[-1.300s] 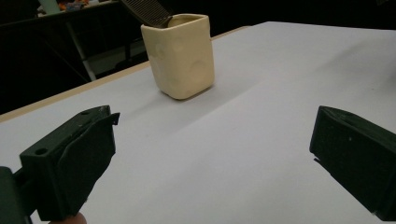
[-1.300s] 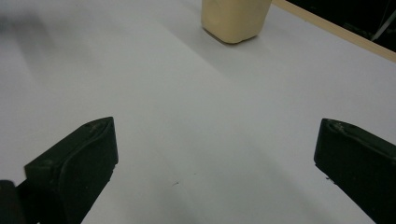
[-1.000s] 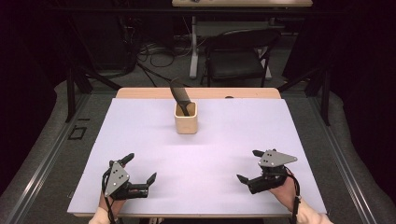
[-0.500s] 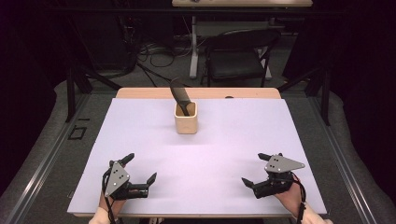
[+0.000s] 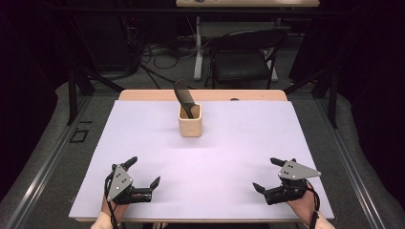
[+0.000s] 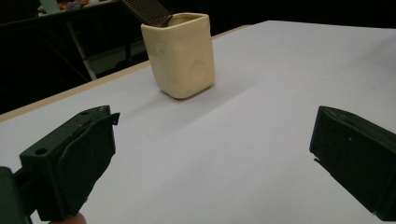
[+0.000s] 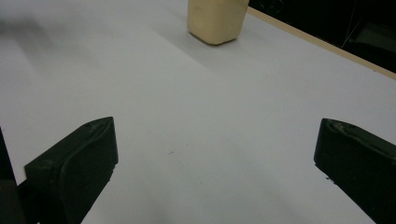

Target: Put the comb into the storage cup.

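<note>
Right gripper [image 5: 270, 173] has drifted nearer; both it and left gripper [image 5: 143, 171], jaws wide, sit well short of the cup [image 5: 190, 121] with its comb [image 5: 184, 98] leaning far-left.

You're working in a lab-style recording space: black curtains close off the frame's left and right edges. Loose cables [image 5: 157, 52] tangle on the floor at upper left, beside a black chair [image 5: 243, 59] at upper centre.

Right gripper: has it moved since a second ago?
Yes. In the high view the right gripper has slid toward the table's near edge and slightly rightward, farther from the cream cup, which stayed put.
</note>
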A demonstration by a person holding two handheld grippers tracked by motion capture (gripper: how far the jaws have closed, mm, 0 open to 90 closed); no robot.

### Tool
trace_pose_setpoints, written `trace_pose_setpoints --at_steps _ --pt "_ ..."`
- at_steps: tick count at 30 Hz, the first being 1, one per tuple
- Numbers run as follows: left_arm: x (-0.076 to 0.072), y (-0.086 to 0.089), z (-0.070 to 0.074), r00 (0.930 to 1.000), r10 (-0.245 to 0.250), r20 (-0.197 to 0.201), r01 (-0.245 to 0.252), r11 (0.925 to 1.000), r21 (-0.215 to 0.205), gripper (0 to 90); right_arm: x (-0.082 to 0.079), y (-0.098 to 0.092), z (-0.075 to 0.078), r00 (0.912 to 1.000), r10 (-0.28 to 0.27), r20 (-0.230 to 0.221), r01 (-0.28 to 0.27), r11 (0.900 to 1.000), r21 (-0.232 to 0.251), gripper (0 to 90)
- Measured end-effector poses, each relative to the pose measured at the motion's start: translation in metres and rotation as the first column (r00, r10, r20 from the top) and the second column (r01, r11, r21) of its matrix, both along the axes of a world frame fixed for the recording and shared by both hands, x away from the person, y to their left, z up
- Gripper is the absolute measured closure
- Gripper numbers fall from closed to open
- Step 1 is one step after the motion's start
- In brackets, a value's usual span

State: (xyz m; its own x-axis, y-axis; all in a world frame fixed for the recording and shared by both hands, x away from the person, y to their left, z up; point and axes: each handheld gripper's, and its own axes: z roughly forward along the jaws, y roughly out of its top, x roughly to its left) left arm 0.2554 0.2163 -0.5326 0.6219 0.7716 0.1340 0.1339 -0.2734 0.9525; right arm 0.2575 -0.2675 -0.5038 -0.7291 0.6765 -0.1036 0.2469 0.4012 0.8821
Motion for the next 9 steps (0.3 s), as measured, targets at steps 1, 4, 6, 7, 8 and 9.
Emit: trace_pose_setpoints --at_steps 1,4,6,7,8,9 --pt "0.0001 -0.0001 -0.0001 1.0000 0.000 0.000 0.000 1.0000 0.000 0.2 -0.0005 -0.0006 0.0002 1.0000 -0.001 0.005 0.001 1.000 0.003 0.0" --pt "0.0005 -0.0002 -0.0001 1.0000 -0.002 -0.002 0.002 1.0000 0.000 0.2 -0.0011 -0.0012 -0.0001 0.9999 0.001 0.012 -0.001 1.000 0.002 0.0" --pt "0.0007 -0.0003 -0.0004 1.0000 -0.002 -0.002 0.002 1.0000 0.000 0.2 -0.0013 -0.0011 -0.0005 1.0000 0.002 0.010 -0.002 1.000 0.002 0.0" --pt "0.0008 -0.0005 -0.0005 1.0000 -0.002 -0.004 0.002 1.0000 -0.002 0.2 -0.0012 -0.0010 -0.0005 0.9999 0.003 0.010 -0.003 1.000 0.003 0.0" --pt "0.0009 -0.0005 -0.0005 1.0000 -0.002 -0.004 0.002 1.0000 -0.002 0.2 -0.0014 -0.0011 -0.0004 1.0000 0.001 0.009 -0.001 1.000 0.004 0.0" --pt "0.0010 -0.0005 -0.0006 1.0000 -0.002 -0.004 0.002 1.0000 -0.002 0.2 -0.0014 -0.0013 -0.0003 0.9999 0.000 0.012 0.000 1.000 0.004 0.0"
